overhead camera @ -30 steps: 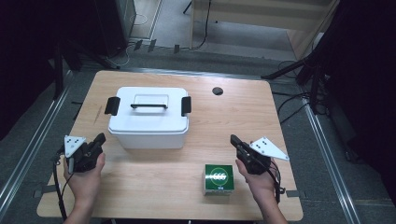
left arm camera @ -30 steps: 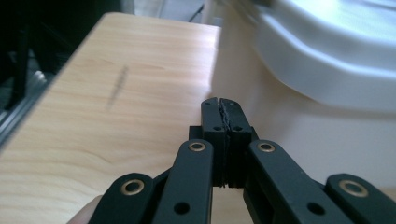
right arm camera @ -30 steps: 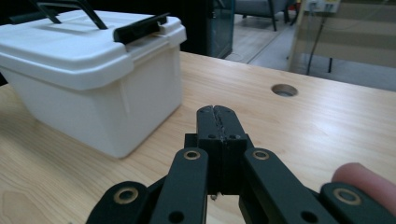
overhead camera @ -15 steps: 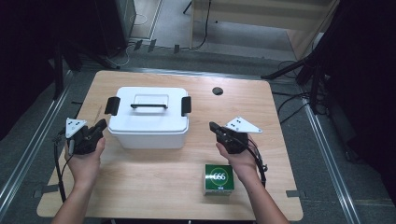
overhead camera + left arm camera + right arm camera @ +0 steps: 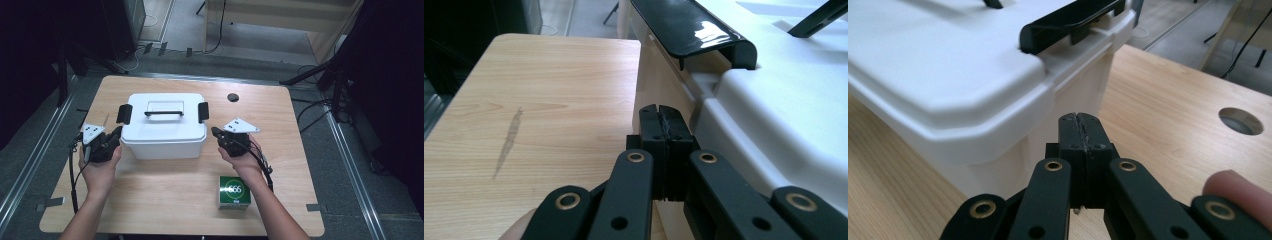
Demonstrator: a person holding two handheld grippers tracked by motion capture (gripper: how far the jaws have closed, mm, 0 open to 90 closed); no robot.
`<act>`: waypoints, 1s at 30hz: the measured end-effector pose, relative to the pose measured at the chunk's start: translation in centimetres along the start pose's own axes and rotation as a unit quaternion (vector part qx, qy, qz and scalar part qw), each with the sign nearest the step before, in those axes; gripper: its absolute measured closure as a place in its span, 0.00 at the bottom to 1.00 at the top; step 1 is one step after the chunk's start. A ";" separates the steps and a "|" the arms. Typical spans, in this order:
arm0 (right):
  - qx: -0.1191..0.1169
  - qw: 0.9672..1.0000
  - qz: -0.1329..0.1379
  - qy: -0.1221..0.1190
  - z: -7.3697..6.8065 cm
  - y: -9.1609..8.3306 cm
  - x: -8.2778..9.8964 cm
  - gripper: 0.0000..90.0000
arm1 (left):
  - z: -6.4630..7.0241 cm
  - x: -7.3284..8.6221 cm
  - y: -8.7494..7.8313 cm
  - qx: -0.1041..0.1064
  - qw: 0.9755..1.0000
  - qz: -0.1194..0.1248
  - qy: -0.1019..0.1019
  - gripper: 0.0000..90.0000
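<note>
Jaws pressed together on nothing: we see both our left gripper (image 5: 659, 112) and right gripper (image 5: 1080, 122) clenched empty, each just beside an end wall of the white box (image 5: 165, 131), below its black latches (image 5: 694, 27). We hold them either side of that box, which sits lidded mid-table. Beyond lies the pale wooden table (image 5: 280, 150) with a round hole (image 5: 233, 97), then grey floor and dark surroundings. Near our right forearm, a green carton (image 5: 234, 192) reads "666".
</note>
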State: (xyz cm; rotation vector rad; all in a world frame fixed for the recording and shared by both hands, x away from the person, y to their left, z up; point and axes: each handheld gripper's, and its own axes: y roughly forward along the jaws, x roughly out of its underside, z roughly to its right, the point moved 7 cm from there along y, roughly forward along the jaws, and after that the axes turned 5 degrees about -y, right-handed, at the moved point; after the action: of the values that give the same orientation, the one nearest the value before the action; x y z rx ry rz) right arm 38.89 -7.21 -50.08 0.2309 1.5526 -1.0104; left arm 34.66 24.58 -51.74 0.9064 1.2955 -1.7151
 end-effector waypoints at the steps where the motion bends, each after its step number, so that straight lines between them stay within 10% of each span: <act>1: -0.001 1.000 -0.003 -0.002 0.0 0.2 0.0 1.00 | 0.2 0.0 0.1 0.002 1.000 -0.001 0.000 1.00; 30: 0.018 1.000 -0.023 -0.003 1.4 0.7 1.0 1.00 | 2.5 0.7 1.2 0.023 1.000 -0.019 0.002 1.00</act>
State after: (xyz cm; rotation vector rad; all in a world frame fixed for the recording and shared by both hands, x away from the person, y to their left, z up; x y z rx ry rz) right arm 40.10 -8.18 -51.14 0.2185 1.5419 -1.0742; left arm 35.20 21.84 -52.31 0.9169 1.2878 -1.7799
